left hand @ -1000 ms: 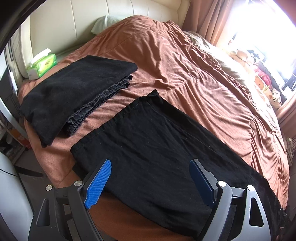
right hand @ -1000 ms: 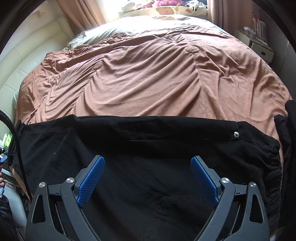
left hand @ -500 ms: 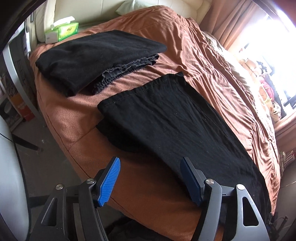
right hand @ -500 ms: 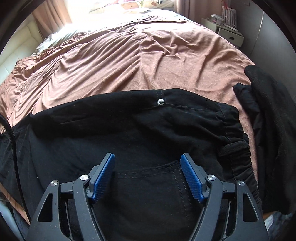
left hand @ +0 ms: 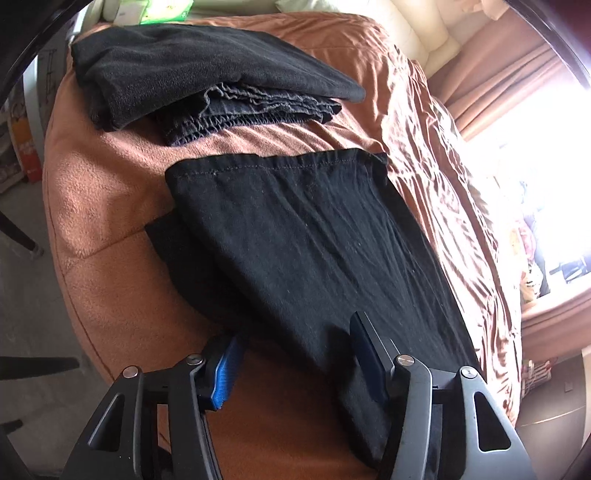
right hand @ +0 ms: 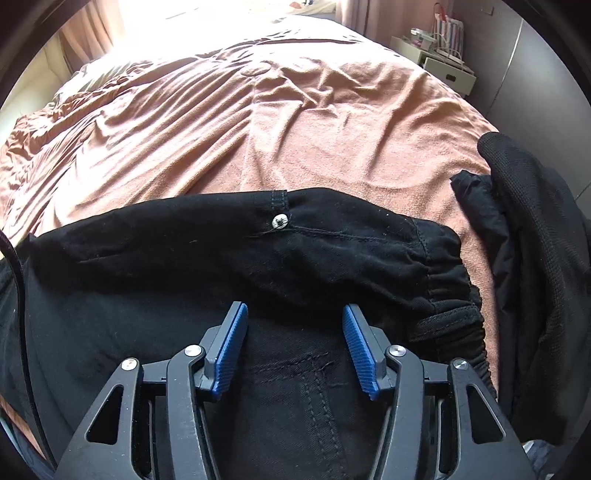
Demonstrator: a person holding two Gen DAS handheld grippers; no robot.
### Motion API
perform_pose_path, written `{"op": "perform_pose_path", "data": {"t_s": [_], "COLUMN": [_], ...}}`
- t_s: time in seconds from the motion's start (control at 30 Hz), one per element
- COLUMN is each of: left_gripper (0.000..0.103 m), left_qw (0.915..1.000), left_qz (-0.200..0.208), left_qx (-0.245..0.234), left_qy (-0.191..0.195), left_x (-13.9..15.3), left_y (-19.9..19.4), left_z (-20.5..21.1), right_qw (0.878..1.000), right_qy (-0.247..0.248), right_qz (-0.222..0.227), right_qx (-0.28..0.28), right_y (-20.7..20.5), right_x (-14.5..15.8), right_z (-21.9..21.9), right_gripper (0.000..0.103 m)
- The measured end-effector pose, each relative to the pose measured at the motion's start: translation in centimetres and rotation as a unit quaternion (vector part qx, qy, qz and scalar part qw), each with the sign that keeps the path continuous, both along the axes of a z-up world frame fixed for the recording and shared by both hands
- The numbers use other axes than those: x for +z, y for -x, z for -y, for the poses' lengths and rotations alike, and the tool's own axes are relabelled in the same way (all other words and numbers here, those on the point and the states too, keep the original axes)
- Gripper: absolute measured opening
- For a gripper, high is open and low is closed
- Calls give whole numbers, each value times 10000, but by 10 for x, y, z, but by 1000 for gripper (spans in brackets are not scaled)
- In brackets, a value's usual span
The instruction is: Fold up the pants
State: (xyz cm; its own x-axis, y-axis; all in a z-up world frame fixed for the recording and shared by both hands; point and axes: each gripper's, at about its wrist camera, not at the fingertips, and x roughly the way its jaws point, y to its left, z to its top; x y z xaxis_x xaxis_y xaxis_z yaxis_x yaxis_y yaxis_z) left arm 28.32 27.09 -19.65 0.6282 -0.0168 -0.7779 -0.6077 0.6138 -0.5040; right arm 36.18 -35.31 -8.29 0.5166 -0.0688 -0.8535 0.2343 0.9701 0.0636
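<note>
Black pants (left hand: pixel 306 236) lie flat along the near edge of a brown bed cover, legs stacked, hems toward the headboard. My left gripper (left hand: pixel 295 365) is open, low over the near side of the legs, with the cloth's edge between its blue pads. In the right wrist view the waist end (right hand: pixel 332 251) shows a metal button (right hand: pixel 279 221) and an elastic waistband at right. My right gripper (right hand: pixel 295 350) is open, just above the seat of the pants near a back pocket seam.
A folded dark garment (left hand: pixel 207 77) lies beyond the hems near the headboard, with a green tissue box (left hand: pixel 162 5) behind it. Another black garment (right hand: pixel 532 280) lies right of the waistband. The brown cover (right hand: pixel 258 129) stretches wide beyond. Floor is left of the bed.
Both grippers have dropped lower and closer to the pants. The left one swung toward the leg hems; the right one moved toward the waist. Both jaws have narrowed but remain open.
</note>
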Motion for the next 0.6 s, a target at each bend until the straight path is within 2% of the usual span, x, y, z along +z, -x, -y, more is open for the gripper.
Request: {"op": "perform_pose_path", "data": {"t_s": [0.07,0.27,0.43,0.47,0.6], "left_gripper": [58,52,48,45,13], "left_qw": [9998,9985,9978,9976,9976], "left_qz": [14,174,262,272,240], "left_qx": [89,408,577,609,487], "left_qy": [-172,-312,-183,-177,-436], "left_x": [-2,-7,-8,-7,0], "left_y": [-3,-5,-9,-9,-12], "left_z": [-4,-21,-35,-36,-40], "right_qw": [10000,9998,9997,9998,9998], "right_qy": [-38,40,158,152,74], "right_qz": [-11,-59,-93,-80,-30], "right_qx": [-74,-174,-140,-141,-154], "right_y": [-7,-30,-50,-52,-57], "right_x": [-3,-16,-26,-27,-30], "right_z": [6,17,18,19,23], "right_gripper": [46,45,46,46,46]}}
